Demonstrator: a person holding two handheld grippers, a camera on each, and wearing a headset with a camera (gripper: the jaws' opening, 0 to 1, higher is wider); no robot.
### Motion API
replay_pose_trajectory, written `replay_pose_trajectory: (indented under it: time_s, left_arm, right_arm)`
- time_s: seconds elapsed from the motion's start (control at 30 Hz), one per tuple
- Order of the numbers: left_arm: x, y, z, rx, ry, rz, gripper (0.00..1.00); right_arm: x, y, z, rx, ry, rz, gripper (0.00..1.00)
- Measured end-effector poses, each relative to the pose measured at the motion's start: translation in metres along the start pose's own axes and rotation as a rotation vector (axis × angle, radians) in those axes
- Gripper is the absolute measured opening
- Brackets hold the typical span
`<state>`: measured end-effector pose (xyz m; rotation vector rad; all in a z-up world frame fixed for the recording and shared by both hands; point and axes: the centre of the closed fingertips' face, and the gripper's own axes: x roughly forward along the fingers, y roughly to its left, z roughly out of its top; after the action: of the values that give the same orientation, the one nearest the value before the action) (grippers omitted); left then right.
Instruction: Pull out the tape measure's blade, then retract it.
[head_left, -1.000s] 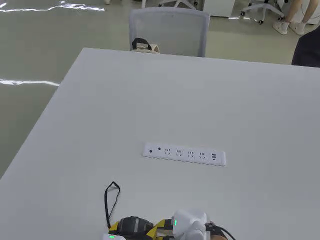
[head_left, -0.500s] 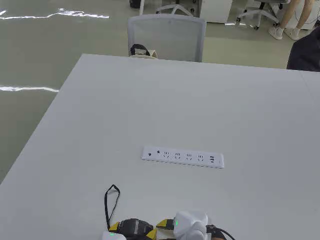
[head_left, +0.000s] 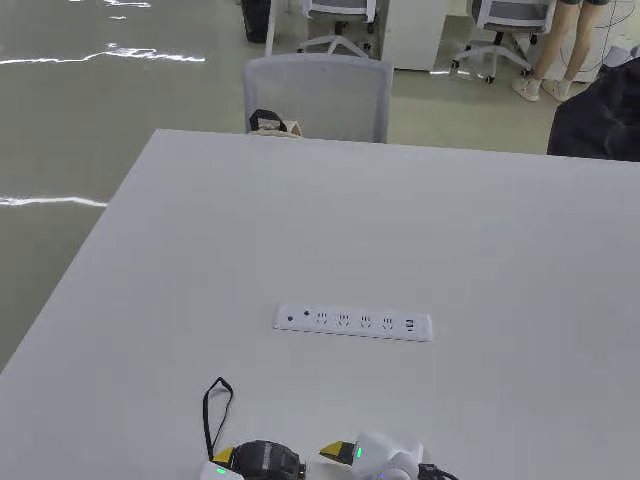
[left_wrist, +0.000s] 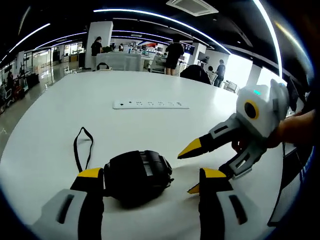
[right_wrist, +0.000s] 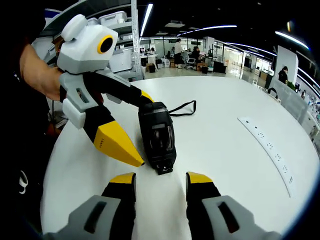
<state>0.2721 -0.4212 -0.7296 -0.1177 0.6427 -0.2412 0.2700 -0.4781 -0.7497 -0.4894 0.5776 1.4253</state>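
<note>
The black tape measure lies on the white table at its near edge, with its wrist strap trailing away. My left gripper stands open astride the case; the left fingertip is close against it and a gap shows at the right one. My right gripper is open and holds nothing, its tips just short of the case's blade end. In the head view the tape measure sits between the left gripper and the right gripper.
A white power strip lies across the middle of the table. A grey chair with a small bag stands at the far edge. More chairs and a person's legs are beyond it, and a dark garment sits at the far right.
The head camera has tilted up, so the table sits lower in the picture. The right gripper's yellow tip has drawn slightly away from the tape measure.
</note>
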Motion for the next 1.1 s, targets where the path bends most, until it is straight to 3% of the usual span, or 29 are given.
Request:
replay_pose_trajectory:
  time_s: [0.1, 0.4, 0.8, 1.1]
  left_arm:
    - [-0.009, -0.004, 0.003, 0.016, -0.002, -0.031, 0.8]
    - [-0.032, -0.014, 0.004, 0.198, 0.03, -0.104, 0.85]
    - [-0.057, -0.011, 0.007, 0.228, 0.04, -0.168, 0.91]
    - [-0.077, 0.002, 0.008, 0.274, 0.033, -0.176, 0.96]
  right_arm:
    - [-0.009, 0.003, 0.0, 0.011, 0.002, -0.02, 0.43]
    - [-0.04, 0.01, -0.006, 0.078, 0.008, -0.102, 0.56]
    - [-0.08, 0.016, -0.016, 0.157, 0.001, -0.215, 0.67]
    - [-0.122, 0.022, -0.025, 0.223, -0.052, -0.324, 0.74]
